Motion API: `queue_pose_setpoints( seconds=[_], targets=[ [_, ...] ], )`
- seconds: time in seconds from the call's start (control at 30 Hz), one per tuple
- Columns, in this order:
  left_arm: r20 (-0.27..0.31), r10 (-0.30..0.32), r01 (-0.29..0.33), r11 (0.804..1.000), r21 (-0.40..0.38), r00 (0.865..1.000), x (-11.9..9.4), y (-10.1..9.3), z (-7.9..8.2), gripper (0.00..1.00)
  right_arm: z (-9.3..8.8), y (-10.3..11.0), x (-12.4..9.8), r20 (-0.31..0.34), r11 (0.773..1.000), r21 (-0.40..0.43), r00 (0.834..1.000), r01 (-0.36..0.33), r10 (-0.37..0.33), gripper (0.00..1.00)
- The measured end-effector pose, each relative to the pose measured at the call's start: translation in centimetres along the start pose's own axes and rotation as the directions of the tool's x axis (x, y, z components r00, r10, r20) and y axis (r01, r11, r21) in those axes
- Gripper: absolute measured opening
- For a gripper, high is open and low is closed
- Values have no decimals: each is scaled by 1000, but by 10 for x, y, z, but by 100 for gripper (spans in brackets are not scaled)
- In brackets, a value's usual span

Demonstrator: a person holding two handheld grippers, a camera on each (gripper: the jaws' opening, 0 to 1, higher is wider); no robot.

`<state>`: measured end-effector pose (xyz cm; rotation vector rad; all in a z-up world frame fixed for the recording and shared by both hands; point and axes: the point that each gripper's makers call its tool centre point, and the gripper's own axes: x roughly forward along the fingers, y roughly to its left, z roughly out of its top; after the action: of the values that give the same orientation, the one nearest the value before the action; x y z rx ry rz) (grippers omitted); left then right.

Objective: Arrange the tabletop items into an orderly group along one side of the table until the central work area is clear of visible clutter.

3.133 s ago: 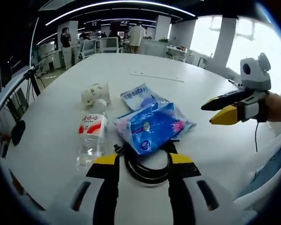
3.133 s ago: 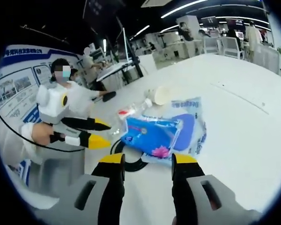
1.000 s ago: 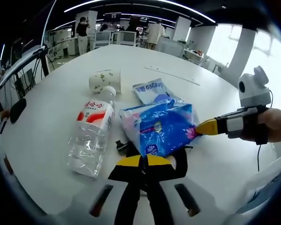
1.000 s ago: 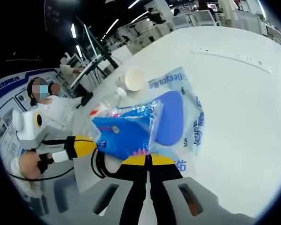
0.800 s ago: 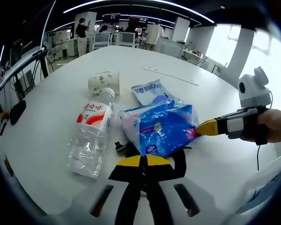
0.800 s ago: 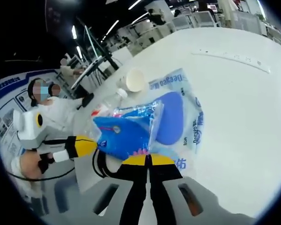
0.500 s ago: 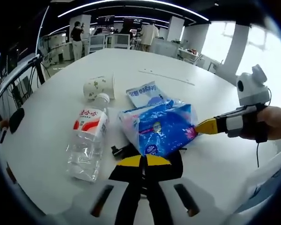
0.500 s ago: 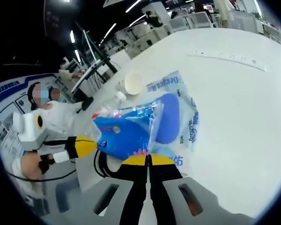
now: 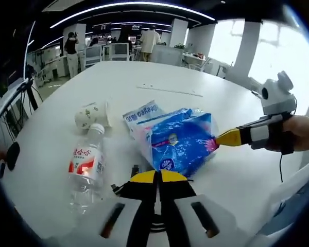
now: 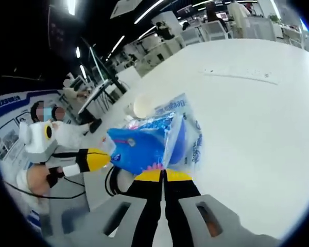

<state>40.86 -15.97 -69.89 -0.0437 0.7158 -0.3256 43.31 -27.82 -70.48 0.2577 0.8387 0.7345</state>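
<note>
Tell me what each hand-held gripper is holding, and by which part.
Both hold the blue tissue pack: the left hand-held gripper is shut on its near edge, and the right hand-held gripper is shut on the opposite edge, by the pink flower print.

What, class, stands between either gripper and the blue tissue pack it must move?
Nothing visible does: the left gripper and the right gripper are both shut on opposite edges of the blue tissue pack, holding it between them.

Left gripper view rides low over white table (image 9: 206, 103), close behind blue packet (image 9: 183, 144), facing far office; right gripper view faces same packet (image 10: 139, 146) from opposite side; both share packet, paper cup (image 9: 90, 114).
</note>
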Motion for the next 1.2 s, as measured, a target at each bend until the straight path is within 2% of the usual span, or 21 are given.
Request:
queue_pose_setpoints(
  seconds=[0.23, 0.37, 0.53, 0.67, 0.7, 0.77, 0.87, 1.0, 1.2],
  targets=[
    [-11, -66, 66, 994, 87, 998, 12, -19, 17, 0, 8, -17, -17, 50, 999, 41, 998, 26, -28, 0],
    [-31, -100, 104, 981, 166, 995, 16, -30, 24, 0, 14, -25, -28, 88, 997, 63, 995, 41, -47, 0],
    [-48, -139, 146, 968, 204, 989, 24, -44, 35, 0, 23, -35, -41, 131, 994, 95, 989, 61, -73, 0],
    [-79, -182, 198, 938, 285, 980, 29, -58, 45, 0, 30, -45, -52, 160, 991, 102, 982, 82, -97, 0],
    [-88, -198, 216, 922, 321, 976, 30, -63, 49, 0, 31, -47, -55, 169, 990, 109, 980, 85, -103, 0],
    [-95, -217, 237, 904, 357, 971, 33, -69, 55, 0, 35, -51, -61, 187, 988, 126, 976, 91, -114, 0],
    [-106, -246, 268, 899, 347, 963, 38, -78, 62, 0, 42, -60, -72, 224, 981, 166, 965, 97, -134, 0],
    [-119, -279, 303, 878, 370, 953, 47, -93, 68, 0, 45, -68, -86, 238, 979, 164, 958, 120, -157, 0],
    [-122, -305, 329, 864, 382, 944, 59, -116, 74, 0, 46, -88, -106, 258, 968, 194, 944, 160, -208, 0]
  ],
)
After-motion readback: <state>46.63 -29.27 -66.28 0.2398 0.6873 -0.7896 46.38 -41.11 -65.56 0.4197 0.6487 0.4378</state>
